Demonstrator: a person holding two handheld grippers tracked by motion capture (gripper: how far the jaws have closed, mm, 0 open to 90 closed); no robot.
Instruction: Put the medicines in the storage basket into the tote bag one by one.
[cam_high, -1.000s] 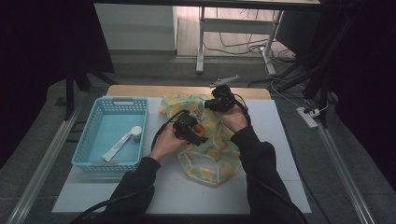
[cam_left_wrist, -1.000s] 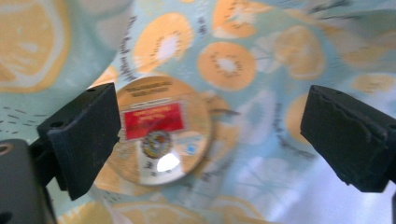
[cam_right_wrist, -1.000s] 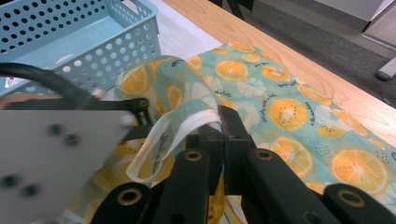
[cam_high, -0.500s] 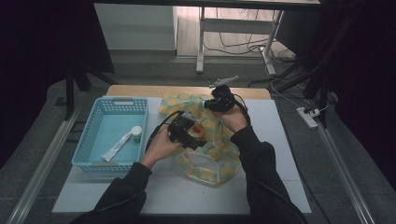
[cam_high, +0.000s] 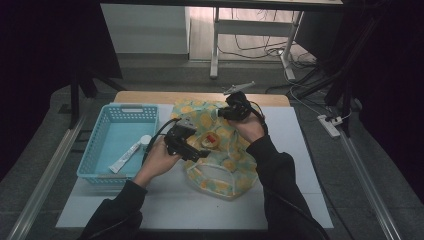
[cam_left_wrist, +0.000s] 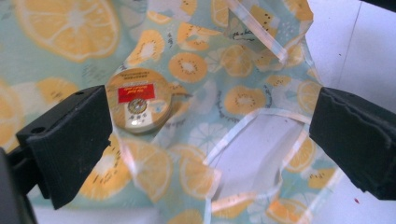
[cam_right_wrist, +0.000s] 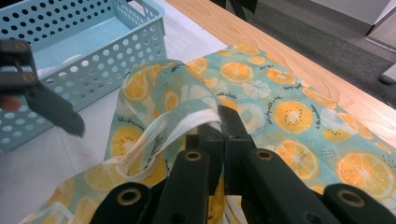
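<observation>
A teal bag with an orange-slice print (cam_high: 220, 167) lies spread on the white table mat. A round tan tin with a red label (cam_high: 210, 140) rests on it. My left gripper (cam_high: 199, 151) hovers just above the bag. Its jaws have just been opening and stand wide apart with nothing between them. In the left gripper view the tin (cam_left_wrist: 137, 100) lies on the bag (cam_left_wrist: 187, 172) beside the left jaw of my left gripper (cam_left_wrist: 212, 109). My right gripper (cam_high: 221, 114) is shut on the bag's white strap (cam_right_wrist: 173, 128), holding the fabric up at the jaw tips (cam_right_wrist: 219, 122).
A light blue perforated basket (cam_high: 125, 107) stands left of the bag and holds a white tube (cam_high: 127, 156). In the right gripper view the basket (cam_right_wrist: 84, 70) is at upper left. The wooden table edge (cam_high: 200, 96) runs behind the bag.
My left gripper has moved left and up off the bag, its jaws opening. The tin now lies uncovered on the fabric. The right gripper has kept still on the strap.
</observation>
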